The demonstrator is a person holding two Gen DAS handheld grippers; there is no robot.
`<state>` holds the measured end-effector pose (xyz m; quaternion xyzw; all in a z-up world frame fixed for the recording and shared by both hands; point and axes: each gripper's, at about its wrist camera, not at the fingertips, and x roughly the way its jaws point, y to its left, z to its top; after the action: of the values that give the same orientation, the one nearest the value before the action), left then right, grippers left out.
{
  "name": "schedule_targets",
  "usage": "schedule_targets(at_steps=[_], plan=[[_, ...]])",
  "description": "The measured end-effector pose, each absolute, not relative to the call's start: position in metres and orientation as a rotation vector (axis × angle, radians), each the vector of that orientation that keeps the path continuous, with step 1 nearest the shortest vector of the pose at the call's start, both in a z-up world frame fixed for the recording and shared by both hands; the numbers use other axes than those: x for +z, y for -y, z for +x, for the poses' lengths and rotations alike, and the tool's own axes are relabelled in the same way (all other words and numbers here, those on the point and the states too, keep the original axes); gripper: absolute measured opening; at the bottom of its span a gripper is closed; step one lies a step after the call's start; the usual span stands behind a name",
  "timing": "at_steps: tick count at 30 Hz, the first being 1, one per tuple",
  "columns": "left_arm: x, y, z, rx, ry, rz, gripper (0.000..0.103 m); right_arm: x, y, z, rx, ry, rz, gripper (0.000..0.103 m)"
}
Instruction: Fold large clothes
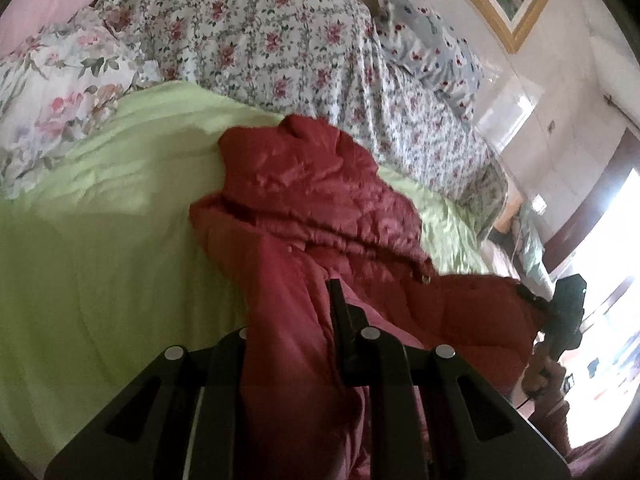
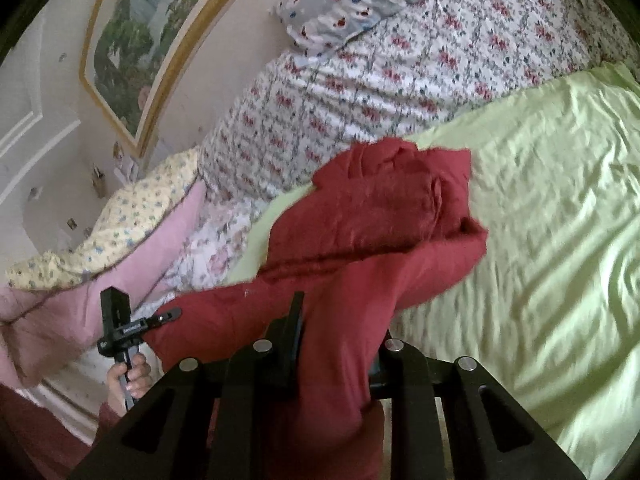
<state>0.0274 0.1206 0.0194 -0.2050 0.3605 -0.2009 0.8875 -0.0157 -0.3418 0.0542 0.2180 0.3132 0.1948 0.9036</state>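
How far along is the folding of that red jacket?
Early on. Done: both grippers are shut on the red jacket, the left gripper and right gripper each pinching fabric. In hand: its near edge hangs lifted off the green sheet. Left: the far part lies bunched, with no neat fold visible.

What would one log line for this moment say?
left tool: shut on jacket | right tool: shut on jacket | jacket: partly on green sheet
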Motion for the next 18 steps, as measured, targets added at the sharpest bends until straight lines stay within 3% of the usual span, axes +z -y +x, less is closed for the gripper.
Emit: schedule_targets(at_steps=[18], plan=[[0.033,-0.108,0.151,-0.277,-0.684,-0.492,0.017,0.055,0.371,0.114,0.278,-0.523,0.599,0.021]])
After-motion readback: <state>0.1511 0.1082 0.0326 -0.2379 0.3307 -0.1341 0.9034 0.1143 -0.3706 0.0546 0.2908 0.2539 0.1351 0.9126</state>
